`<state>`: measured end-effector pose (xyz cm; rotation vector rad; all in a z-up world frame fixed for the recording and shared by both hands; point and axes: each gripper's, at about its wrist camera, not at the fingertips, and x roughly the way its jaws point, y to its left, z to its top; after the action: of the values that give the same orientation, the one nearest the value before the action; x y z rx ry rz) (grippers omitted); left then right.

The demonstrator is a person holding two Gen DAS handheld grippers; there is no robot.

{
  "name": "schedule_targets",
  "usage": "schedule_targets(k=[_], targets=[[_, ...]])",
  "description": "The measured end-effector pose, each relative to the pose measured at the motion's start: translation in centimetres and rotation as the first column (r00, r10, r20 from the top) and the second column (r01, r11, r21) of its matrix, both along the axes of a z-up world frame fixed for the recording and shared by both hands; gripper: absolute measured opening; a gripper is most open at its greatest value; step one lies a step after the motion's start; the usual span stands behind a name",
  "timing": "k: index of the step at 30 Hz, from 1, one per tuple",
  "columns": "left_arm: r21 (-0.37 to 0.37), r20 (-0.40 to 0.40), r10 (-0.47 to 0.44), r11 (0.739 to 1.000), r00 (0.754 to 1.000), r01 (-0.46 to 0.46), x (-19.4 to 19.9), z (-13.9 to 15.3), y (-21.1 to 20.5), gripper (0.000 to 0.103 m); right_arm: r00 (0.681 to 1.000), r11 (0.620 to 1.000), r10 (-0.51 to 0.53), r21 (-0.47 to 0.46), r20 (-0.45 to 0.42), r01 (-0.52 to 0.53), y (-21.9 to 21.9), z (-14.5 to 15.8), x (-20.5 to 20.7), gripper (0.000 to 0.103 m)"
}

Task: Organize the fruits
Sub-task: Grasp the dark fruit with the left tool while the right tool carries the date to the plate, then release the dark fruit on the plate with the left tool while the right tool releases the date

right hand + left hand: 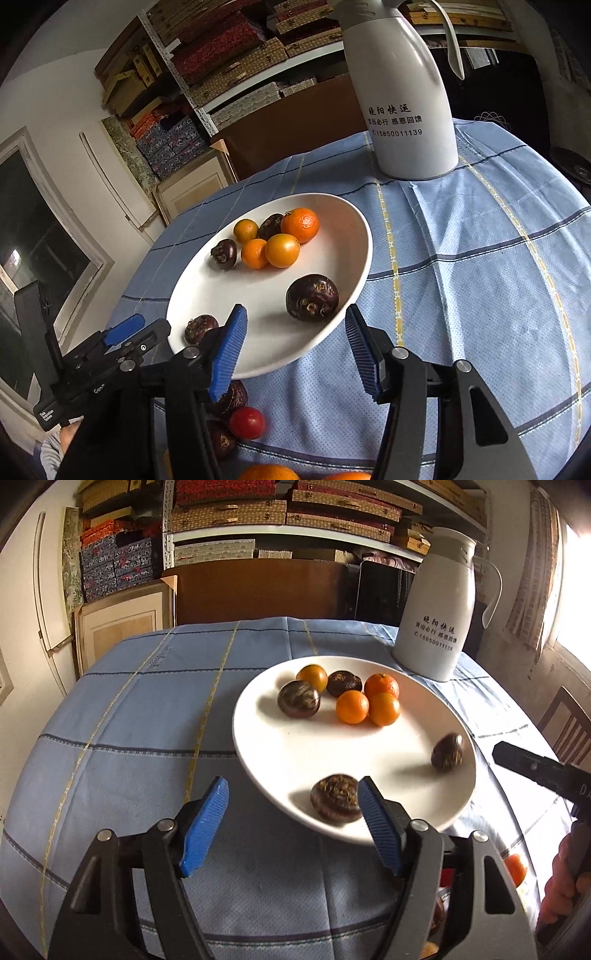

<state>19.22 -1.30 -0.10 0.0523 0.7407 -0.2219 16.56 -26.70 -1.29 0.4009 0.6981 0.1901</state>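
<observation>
Both the left tongs [291,794] and right tongs [295,321] stood wide, holding nothing, above the white plate [295,753] of fruits.

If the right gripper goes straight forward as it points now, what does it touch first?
Probably the near rim of the white plate, then the dark fruit just behind it. The right gripper is open; its height over the rim is unclear.

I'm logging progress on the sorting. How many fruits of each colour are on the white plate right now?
On the plate:
Orange fruits: 4
Dark brown fruits: 4
Total: 8
</observation>
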Motion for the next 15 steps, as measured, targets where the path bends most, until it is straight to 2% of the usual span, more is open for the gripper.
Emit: schedule_targets(k=[5,10,15], targets=[[0.015,0.001,0.017,1.0,1.0,-0.017,-1.3,-0.6,0.5,0.071,0.999,0.998,-0.036,-0.052,0.039,0.038,-0.1,0.4,-1.4,0.059],[0.032,0.014,0.037,0.999,0.999,-0.038,-2.9,-0.7,0.9,0.071,0.998,0.995,-0.051,-0.078,0.042,0.055,-0.2,0.1,-2.6,0.06],[0.053,0.051,0.058,0.997,0.997,-0.061,-5.2,-0.4,1.1,0.083,0.997,0.994,-0.061,-0.091,0.057,0.066,-0.1,0.0,-5.1,0.065]])
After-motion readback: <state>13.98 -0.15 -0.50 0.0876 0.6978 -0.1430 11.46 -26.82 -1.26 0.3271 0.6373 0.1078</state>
